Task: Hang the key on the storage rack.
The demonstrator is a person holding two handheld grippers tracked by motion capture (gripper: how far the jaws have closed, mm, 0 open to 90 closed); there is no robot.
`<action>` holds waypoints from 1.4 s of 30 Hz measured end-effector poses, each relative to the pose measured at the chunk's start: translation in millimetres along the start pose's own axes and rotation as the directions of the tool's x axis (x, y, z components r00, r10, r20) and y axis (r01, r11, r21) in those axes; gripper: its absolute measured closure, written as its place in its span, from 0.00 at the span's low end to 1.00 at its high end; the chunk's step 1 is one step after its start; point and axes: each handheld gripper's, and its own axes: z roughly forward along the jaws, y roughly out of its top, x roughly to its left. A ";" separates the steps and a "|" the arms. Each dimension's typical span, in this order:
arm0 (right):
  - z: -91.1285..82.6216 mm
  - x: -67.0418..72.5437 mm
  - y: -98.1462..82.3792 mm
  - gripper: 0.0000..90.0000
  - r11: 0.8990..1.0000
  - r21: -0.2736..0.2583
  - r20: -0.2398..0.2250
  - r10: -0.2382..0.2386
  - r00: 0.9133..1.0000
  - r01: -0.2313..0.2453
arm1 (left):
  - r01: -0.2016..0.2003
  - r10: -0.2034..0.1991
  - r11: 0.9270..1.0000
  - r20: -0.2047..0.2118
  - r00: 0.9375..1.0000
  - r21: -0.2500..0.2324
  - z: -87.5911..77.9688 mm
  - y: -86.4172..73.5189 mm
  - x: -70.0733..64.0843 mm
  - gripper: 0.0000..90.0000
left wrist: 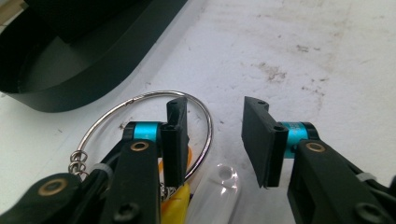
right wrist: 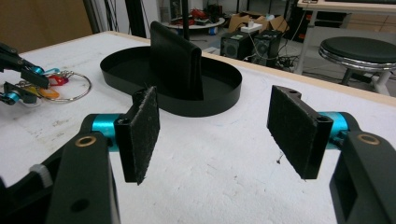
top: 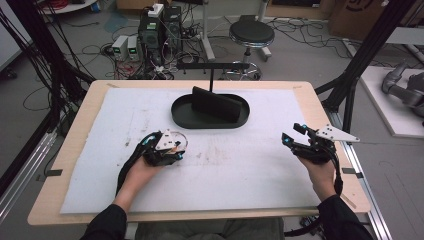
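Item: metal key ring [left wrist: 154, 123] with a short chain and yellow and clear tags, lying flat on the white mat [top: 260, 165] at about 7 o'clock from the mat's centre, near the left gripper [top: 176, 148]. In the left gripper view the ring's arc runs round the left jaw's pad from 9 o'clock over 12 to 3; that pad stands inside the loop, the other pad outside it, off to 3 o'clock, with bare mat between the two. Jaws part-way spread; neither pad is seen pressing the wire, so the ring lies ungrasped. A clear plastic tag [left wrist: 219, 186] lies at 6 o'clock between the jaws, a yellow tag [left wrist: 180, 200] just beside it. Right gripper [top: 292, 134]: held at about 4 o'clock on the mat, well apart from the ring, jaws spread wide with nothing between the pads; its own view shows the ring [right wrist: 70, 86] far off at 10 o'clock. Black oval tray [top: 210, 120]: at 12 o'clock on the mat, carrying an upright black wallet-like piece [top: 215, 104] inside it.
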 end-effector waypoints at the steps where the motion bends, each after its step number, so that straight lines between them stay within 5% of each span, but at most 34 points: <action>1: -0.3 0.3 -0.1 0.39 1.000 0.004 -0.002 0.012 1.000 -0.012 | 0.004 -0.004 1.000 0.006 1.000 0.001 1.0 0.1 0.3 0.71; 11: -0.3 -1.2 -0.4 0.39 1.000 0.002 -0.002 0.008 1.000 -0.008 | -0.032 0.033 0.997 -0.010 0.999 0.076 7.1 -1.2 -0.9 0.76; 20: -0.5 -2.2 -0.7 0.39 1.000 0.001 -0.002 0.015 1.000 -0.015 | -0.046 0.045 0.996 0.013 0.999 0.074 10.5 -1.5 -2.1 0.92; 27: -0.5 -2.4 -0.7 0.39 1.000 -0.001 -0.001 0.020 1.000 -0.020 | -0.045 0.044 0.996 0.019 0.999 0.072 9.4 -1.3 -2.1 0.95; 34: -1.1 -3.3 -0.8 0.39 1.000 -0.004 0.000 0.021 1.000 -0.021 | 0.004 -0.004 1.000 0.031 1.000 -0.008 -2.6 -1.6 4.2 0.95; 42: -1.5 -3.5 -0.6 0.40 1.000 -0.011 0.007 0.026 1.000 -0.026 | 0.085 -0.084 0.991 0.007 0.996 -0.103 -18.5 -4.7 13.9 0.95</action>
